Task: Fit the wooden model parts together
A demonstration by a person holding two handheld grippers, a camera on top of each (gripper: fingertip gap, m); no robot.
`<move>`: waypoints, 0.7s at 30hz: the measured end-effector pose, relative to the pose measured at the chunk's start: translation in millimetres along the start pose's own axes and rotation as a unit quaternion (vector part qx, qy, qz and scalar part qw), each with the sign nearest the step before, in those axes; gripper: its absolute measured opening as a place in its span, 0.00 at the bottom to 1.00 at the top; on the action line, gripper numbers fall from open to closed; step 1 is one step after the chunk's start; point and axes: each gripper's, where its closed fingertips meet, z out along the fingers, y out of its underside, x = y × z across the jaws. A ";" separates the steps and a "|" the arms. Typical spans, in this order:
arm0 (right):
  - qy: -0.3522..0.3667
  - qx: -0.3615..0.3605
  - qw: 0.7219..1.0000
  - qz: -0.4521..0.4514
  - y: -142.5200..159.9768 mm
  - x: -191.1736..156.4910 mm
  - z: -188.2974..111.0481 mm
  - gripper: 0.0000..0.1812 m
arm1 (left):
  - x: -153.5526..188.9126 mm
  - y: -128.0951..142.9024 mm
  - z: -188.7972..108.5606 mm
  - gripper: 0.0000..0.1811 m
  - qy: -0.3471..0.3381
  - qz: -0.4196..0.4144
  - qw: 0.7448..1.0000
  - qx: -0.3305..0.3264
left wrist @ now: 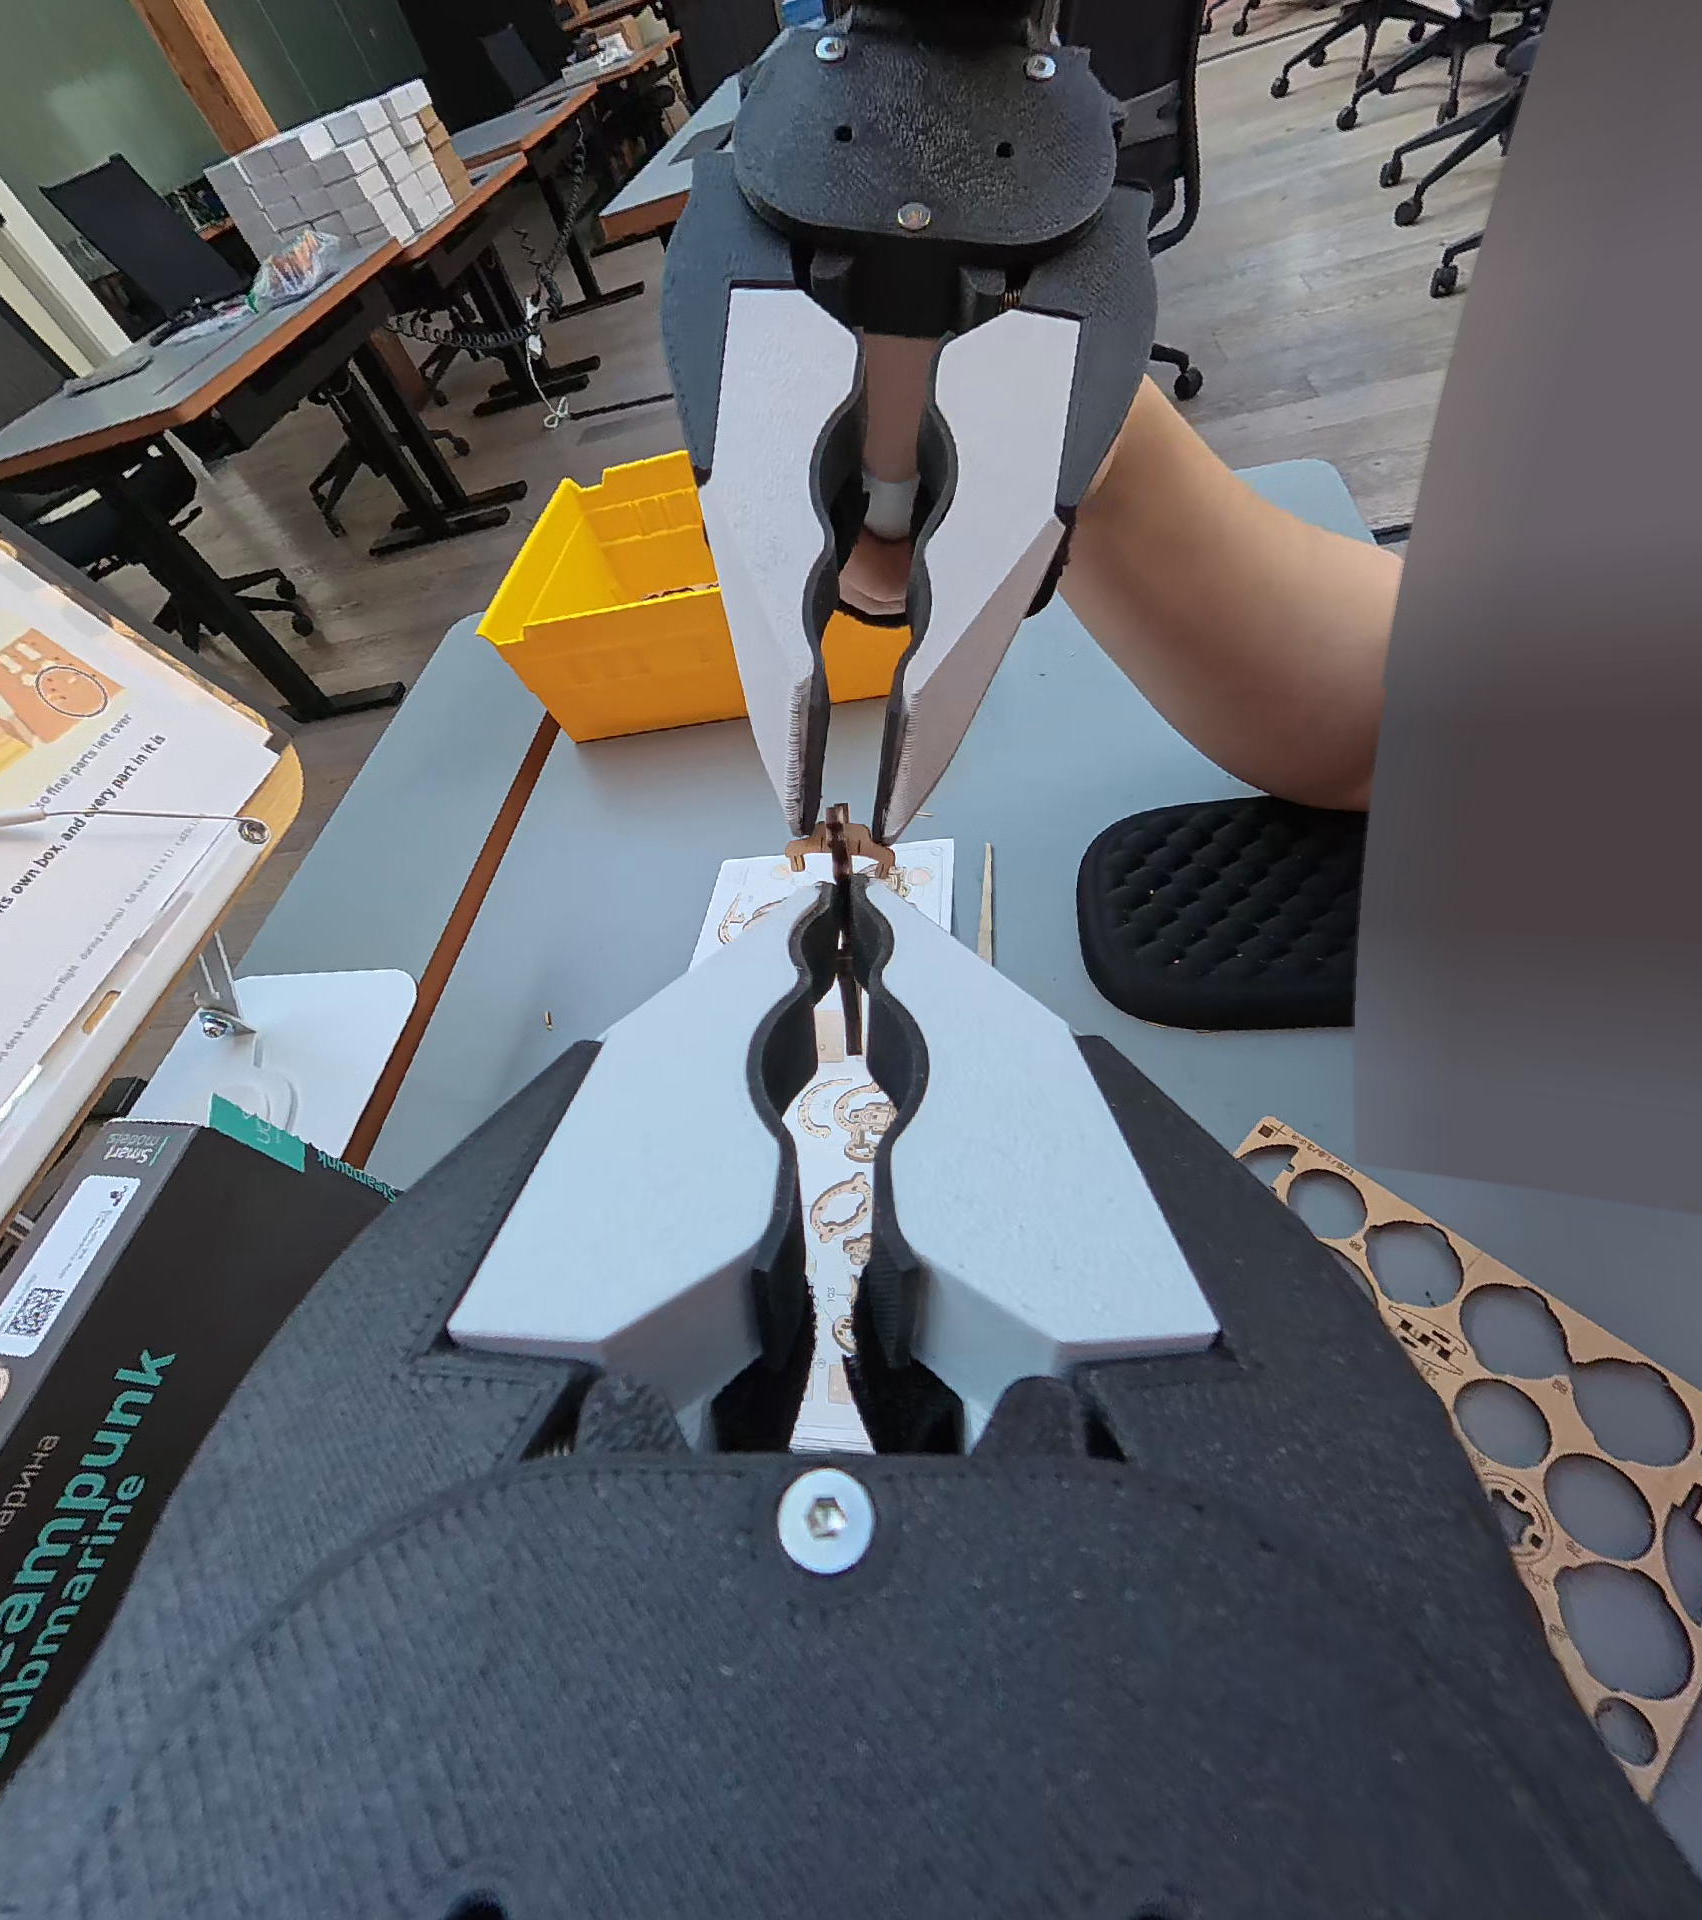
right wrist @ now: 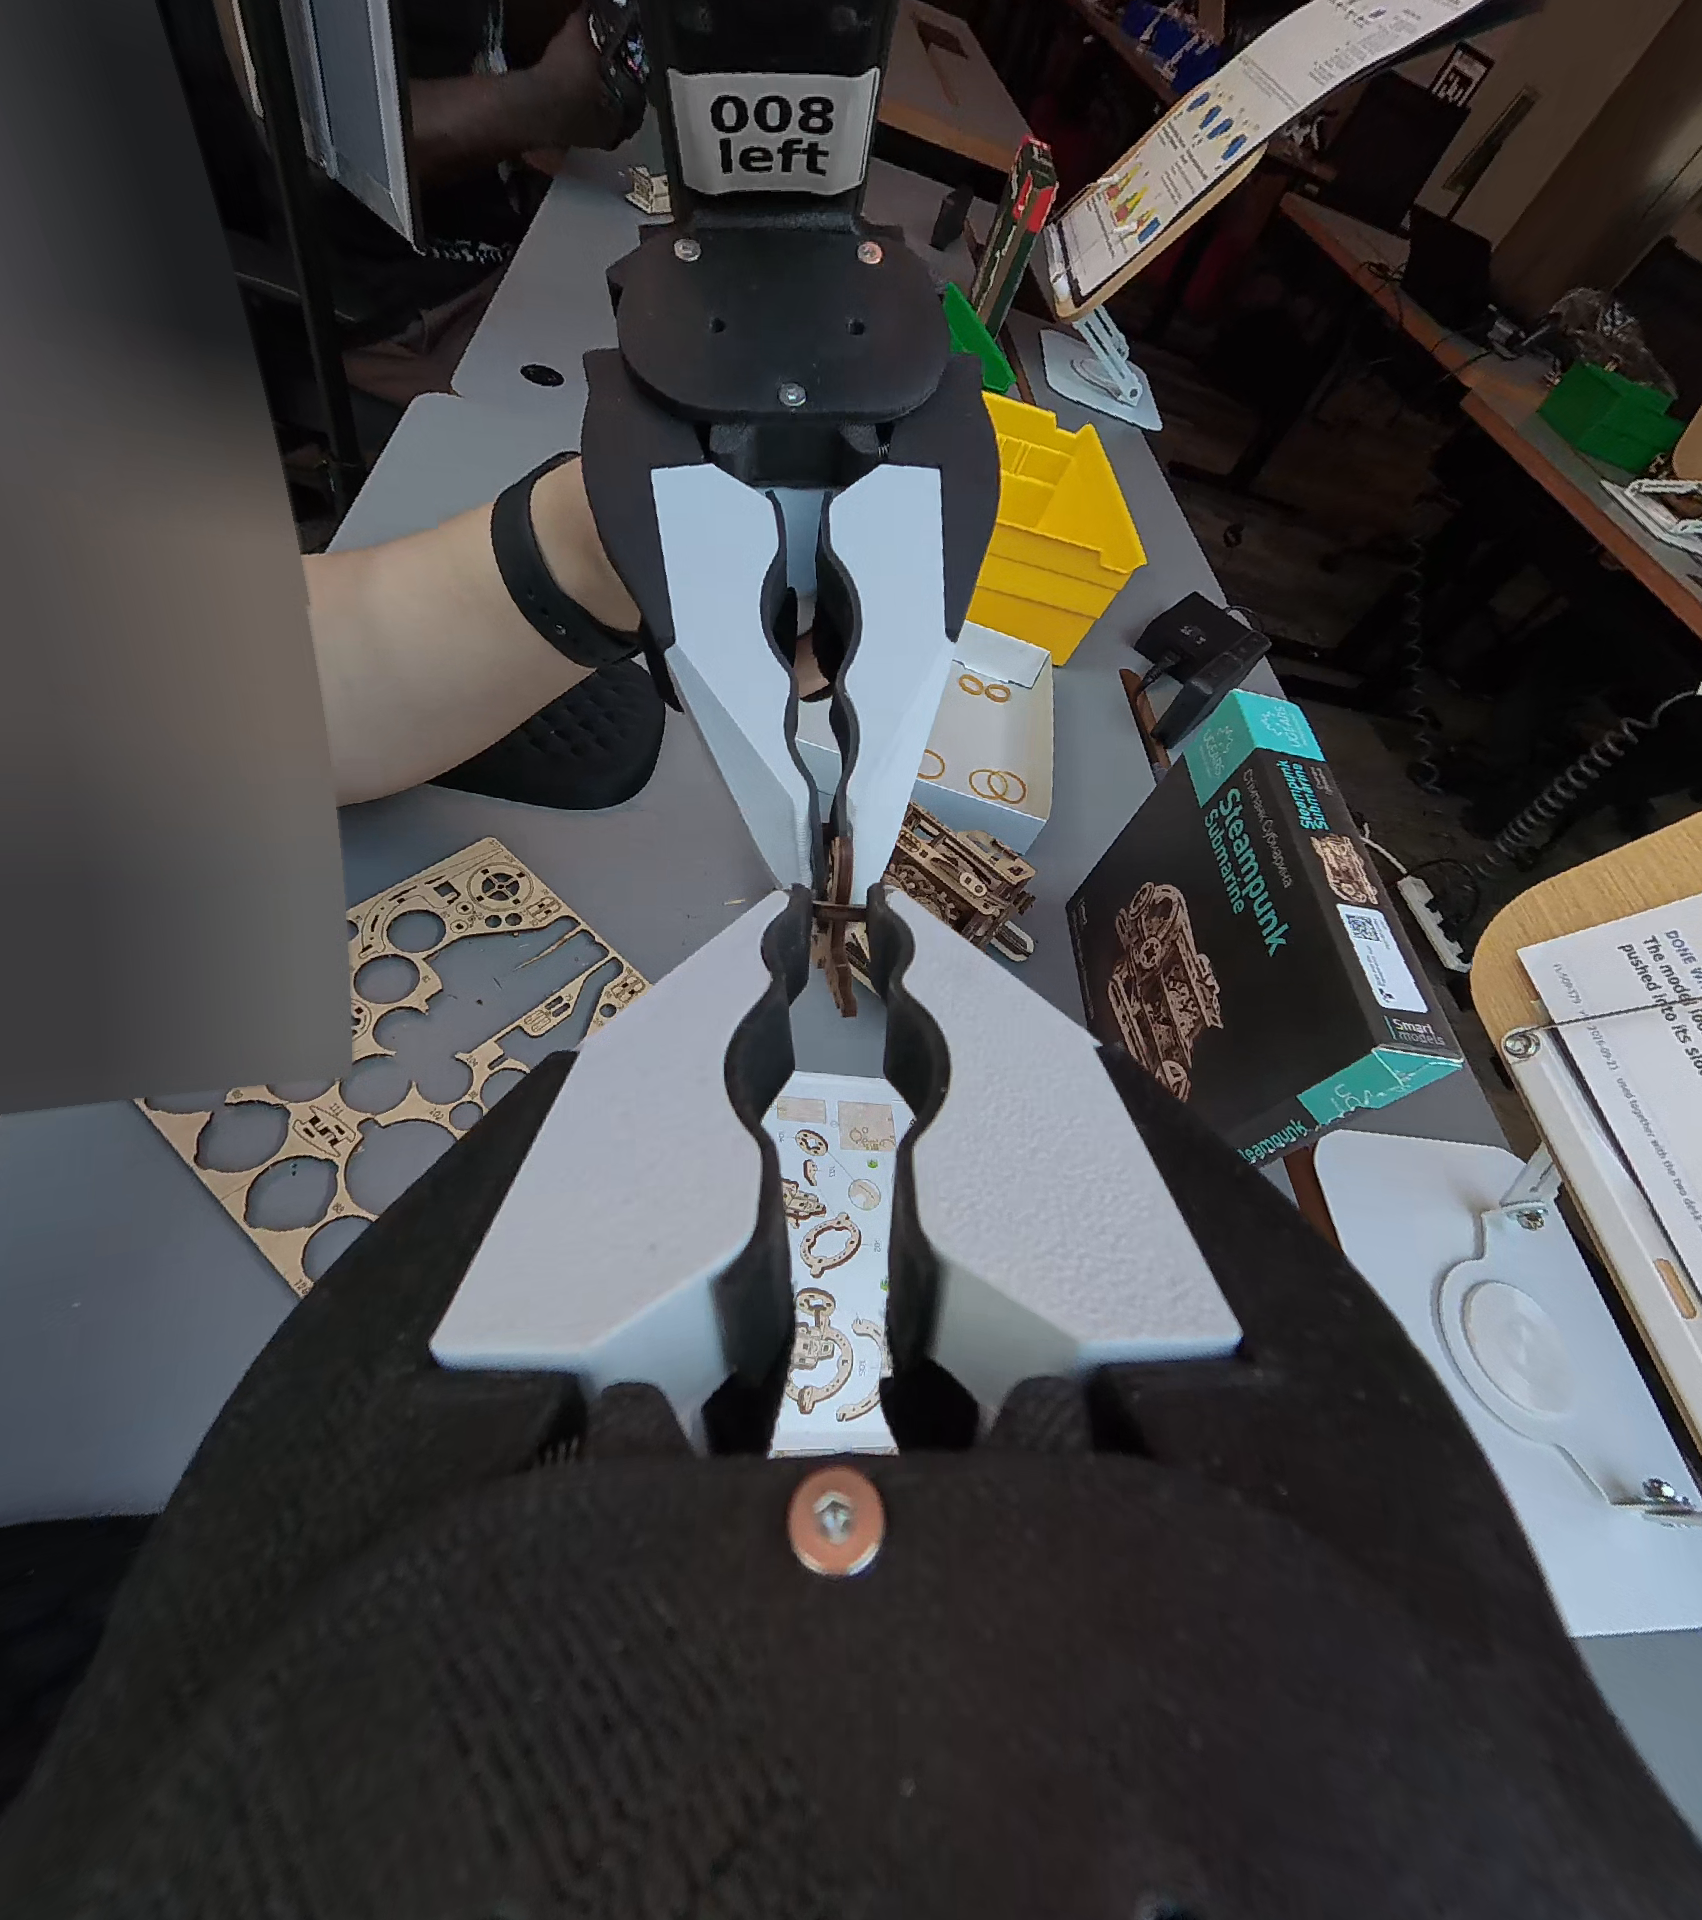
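The left gripper (left wrist: 839,894) was pinched tight on a thin dark wooden piece (left wrist: 845,956) standing on edge above the instruction sheet (left wrist: 831,1195). Directly opposite, tip to tip, the right gripper (left wrist: 839,821) clamped a small tan crosspiece (left wrist: 842,847) meeting it. Beyond sat a yellow bin (left wrist: 608,644) on the grey table (left wrist: 473,831).
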 end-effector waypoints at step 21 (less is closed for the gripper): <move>-0.025 0.094 0.995 -0.005 -29.8 -8.2 -22.5 0.05 | 10.9 -37.1 -5.9 0.00 0.008 0.044 0.991 0.126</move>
